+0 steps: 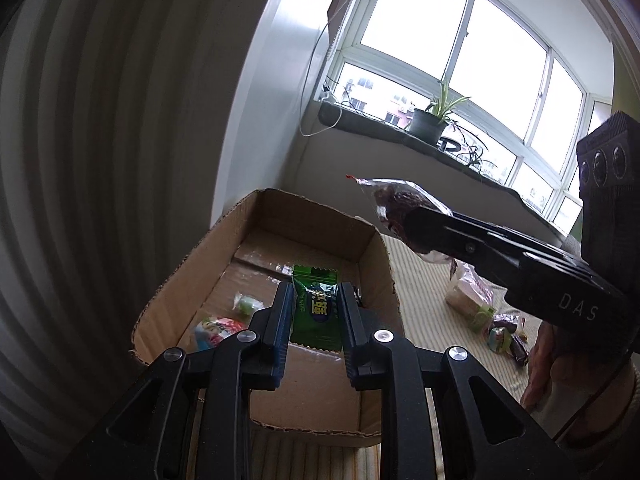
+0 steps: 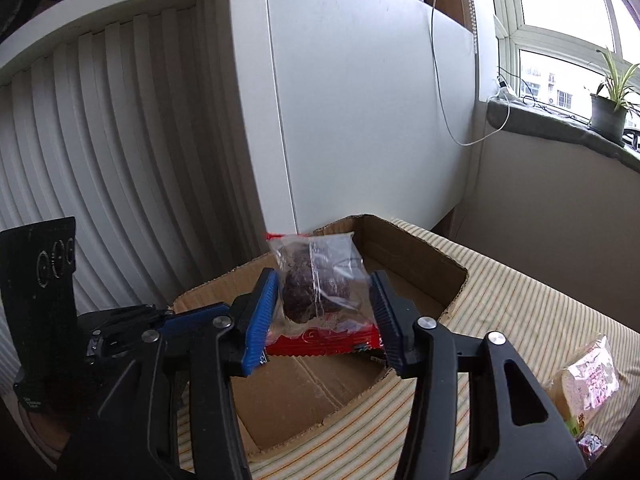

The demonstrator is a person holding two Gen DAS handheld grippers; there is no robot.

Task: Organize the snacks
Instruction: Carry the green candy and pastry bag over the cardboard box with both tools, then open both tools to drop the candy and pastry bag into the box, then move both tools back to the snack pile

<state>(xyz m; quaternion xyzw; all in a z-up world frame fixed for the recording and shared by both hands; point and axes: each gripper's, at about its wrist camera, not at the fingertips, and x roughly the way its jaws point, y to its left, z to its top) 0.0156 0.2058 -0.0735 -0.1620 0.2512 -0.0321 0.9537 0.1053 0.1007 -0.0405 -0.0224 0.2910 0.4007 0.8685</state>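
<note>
Both grippers are built from matte black linkage arms dotted with round silver screws. Ribbed blue pads are fitted on the right gripper (image 2: 323,312) fingers; the left gripper (image 1: 314,316) pads look darker blue. "DAS" is printed in pale letters on one body, and a bit of skin, probably the right hand (image 1: 540,364), can be made out.

Snack pile (image 1: 500,328) partly occluded, blurred
</note>
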